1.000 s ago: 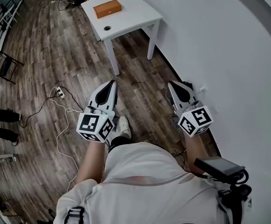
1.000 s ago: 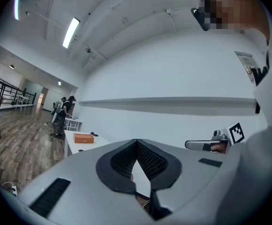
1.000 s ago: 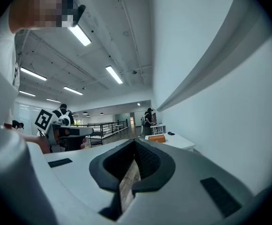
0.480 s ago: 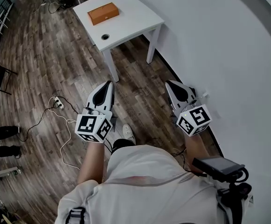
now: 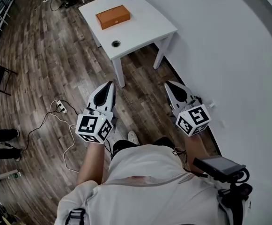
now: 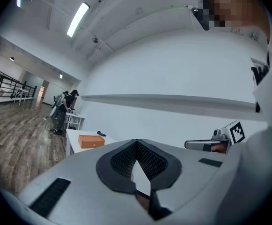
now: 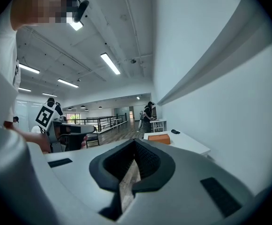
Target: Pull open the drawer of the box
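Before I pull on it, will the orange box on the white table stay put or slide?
The orange box looks small and flat, so it is probably light and unlikely to tip. On the smooth white table it may slide unless braced.

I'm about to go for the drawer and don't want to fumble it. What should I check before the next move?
1. Box located: ok. The orange box lies on the white table.
2. Box within reach: not ok. Both grippers are over the floor, short of the table.
3. Left gripper free: ok. Its jaws are shut with nothing between them.
4. Right gripper free: ok. Its jaws are shut with nothing between them.
5. Jaws ready to take a handle: not ok. Neither gripper is open.
6. Drawer state and handle side: cannot tell. The box is too small in every view.
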